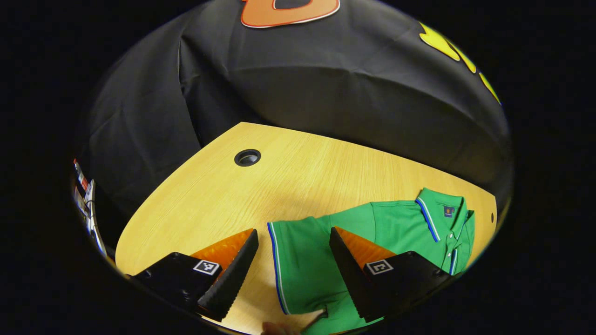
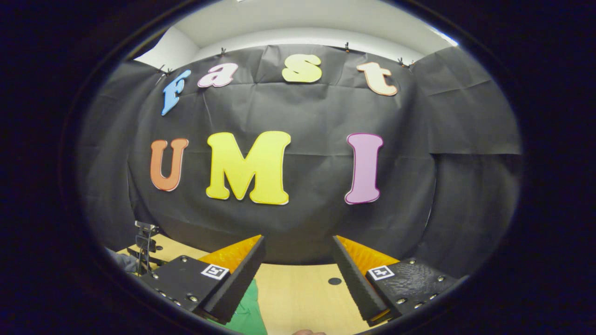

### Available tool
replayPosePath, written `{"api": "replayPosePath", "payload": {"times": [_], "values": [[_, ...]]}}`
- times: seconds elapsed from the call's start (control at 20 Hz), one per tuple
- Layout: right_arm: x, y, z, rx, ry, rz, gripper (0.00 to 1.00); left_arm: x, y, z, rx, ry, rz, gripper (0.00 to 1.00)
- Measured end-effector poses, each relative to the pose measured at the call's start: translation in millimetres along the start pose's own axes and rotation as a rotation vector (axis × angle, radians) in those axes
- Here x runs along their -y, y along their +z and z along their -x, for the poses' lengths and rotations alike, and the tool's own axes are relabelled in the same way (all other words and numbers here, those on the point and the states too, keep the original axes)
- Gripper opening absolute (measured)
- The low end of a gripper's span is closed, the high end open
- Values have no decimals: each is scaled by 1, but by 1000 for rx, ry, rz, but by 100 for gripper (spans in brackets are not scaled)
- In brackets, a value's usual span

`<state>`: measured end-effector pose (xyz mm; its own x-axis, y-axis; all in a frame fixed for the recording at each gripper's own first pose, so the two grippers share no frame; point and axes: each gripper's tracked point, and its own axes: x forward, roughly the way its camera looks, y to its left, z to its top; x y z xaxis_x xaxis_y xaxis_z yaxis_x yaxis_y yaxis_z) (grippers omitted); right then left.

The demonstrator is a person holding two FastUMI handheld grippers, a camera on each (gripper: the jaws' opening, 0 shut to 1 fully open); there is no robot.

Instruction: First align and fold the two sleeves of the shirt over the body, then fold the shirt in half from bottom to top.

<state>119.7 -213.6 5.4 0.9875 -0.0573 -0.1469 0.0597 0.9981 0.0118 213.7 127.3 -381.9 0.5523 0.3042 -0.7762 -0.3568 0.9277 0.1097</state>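
In the left gripper view, the green short-sleeved polo shirt (image 1: 372, 232) is seen lying flat on the light wooden table (image 1: 288, 181), and the left gripper (image 1: 293, 270) is held released over its sleeve (image 1: 298, 265). In the right gripper view, the right gripper (image 2: 298, 274) is held released above the table, with a green edge of the shirt seen beside its left finger.

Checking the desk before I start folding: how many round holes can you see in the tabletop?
2 in the left gripper view: a large hole toward the far left of the table, and a tiny hole beyond the shirt collar. The shirt may hide others.

Green shirt (image 1: 326, 251), blue-and-white trim
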Motion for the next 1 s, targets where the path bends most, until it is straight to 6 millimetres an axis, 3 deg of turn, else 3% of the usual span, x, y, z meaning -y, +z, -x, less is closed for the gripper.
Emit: {"api": "replayPosePath", "payload": {"times": [0.15,0.25,0.5,0.6,0.75,0.85,1.0], "values": [[5,-4,1,-23,-5,-15,93,-2,-4,-11,-71,13,43,98],[7,-7,1,-34,-9,-26,93,-2,-16,-12,-117,20,59,99],[10,-14,-3,-67,-9,-48,93,2,-21,-17,-146,1,23,98],[11,-19,-3,-83,-8,-69,93,10,-20,-15,-155,-41,-9,87],[14,-22,-4,-92,-12,-69,93,18,-18,-12,-148,-77,17,4],[15,-22,-4,-92,-16,-66,93,35,-21,-4,-162,-152,54,4],[18,-25,-3,-95,-13,-85,93,43,-10,8,-112,-175,40,4]]}}
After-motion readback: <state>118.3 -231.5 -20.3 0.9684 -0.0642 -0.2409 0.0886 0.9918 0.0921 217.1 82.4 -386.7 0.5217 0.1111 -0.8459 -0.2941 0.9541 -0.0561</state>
